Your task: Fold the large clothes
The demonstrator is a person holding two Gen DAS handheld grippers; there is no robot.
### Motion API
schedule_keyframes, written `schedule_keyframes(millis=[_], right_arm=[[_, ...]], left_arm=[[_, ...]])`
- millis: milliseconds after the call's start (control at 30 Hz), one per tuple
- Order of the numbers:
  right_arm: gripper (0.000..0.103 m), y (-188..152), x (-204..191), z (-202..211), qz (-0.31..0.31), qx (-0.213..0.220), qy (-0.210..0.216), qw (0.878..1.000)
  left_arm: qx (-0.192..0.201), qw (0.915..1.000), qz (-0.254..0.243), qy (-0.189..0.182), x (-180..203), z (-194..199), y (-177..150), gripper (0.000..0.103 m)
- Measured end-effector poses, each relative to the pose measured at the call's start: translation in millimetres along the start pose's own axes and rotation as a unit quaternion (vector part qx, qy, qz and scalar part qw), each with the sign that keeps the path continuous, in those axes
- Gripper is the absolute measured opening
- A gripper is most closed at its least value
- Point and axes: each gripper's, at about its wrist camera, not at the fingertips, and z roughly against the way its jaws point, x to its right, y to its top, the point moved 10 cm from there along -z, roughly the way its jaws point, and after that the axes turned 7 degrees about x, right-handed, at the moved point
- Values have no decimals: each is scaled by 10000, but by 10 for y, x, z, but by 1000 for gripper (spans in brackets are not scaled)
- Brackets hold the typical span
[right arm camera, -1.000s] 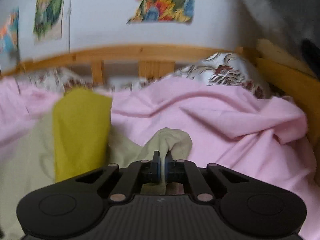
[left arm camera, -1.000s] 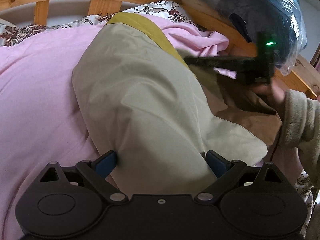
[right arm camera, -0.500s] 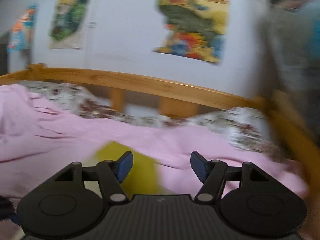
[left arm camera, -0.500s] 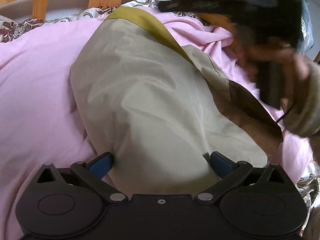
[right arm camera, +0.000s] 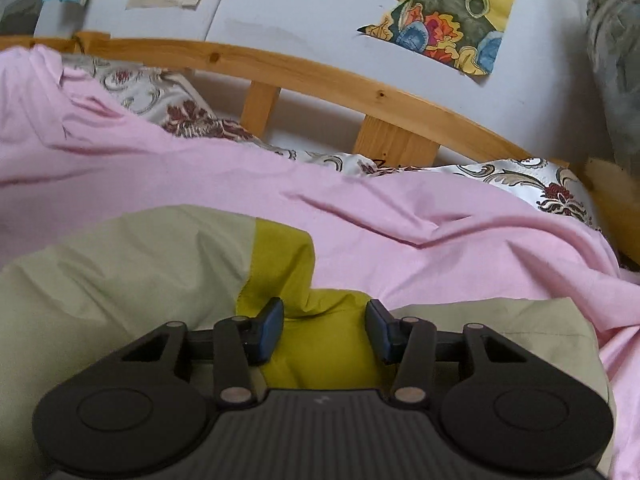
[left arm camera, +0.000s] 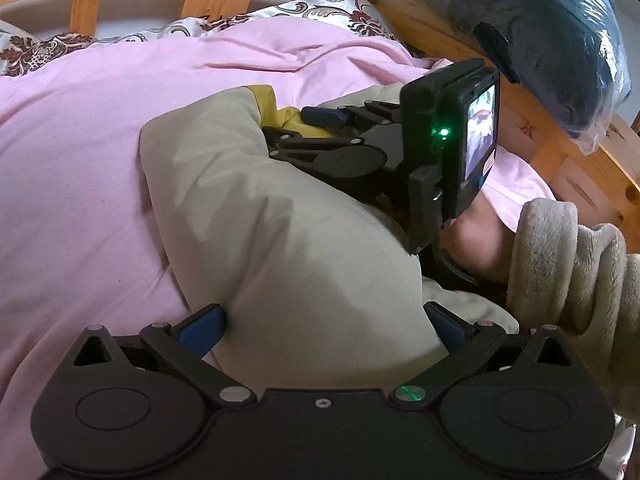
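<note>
A beige garment (left arm camera: pixel 280 232) with an olive-yellow band (right arm camera: pixel 296 292) lies bunched on the pink bedsheet (left arm camera: pixel 72 160). My left gripper (left arm camera: pixel 324 326) is open, its blue-padded fingers spread either side of the beige fabric at the near end. My right gripper (right arm camera: pixel 325 330) is open, its fingers set over the yellow band, which lies between them. In the left wrist view the right gripper (left arm camera: pixel 320 120) rests on top of the garment's far end, held by a hand in a fluffy beige sleeve (left arm camera: pixel 568 272).
A wooden bed rail (right arm camera: pixel 320 76) runs along the back, with a patterned pillow (right arm camera: pixel 168 108) against it. A plastic-wrapped dark blue bundle (left arm camera: pixel 552 28) sits on the right rail. Posters (right arm camera: pixel 448 8) hang on the wall.
The right gripper let go of the beige fabric, opened, swung up and came down on the yellow band. The garment's far part now lies folded back toward me, shorter and bunched.
</note>
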Motion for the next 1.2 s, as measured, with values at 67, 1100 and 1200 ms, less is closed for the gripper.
schedule_keyframes(millis=[67,1100,1200], right_arm=[[51,-14,-1,-16,16,-57,0,10000],[83,-486,251,1377,-426,-188,-1531,9871],[84,-430,279,1451,-433,4,-1631,9857]], left_arm=[[-36,10000,47,-39,-3,27,38,102],[840,9863,993,1013,-567,-71,197,102],[851,9865,1083,891,-487,79,256,101]])
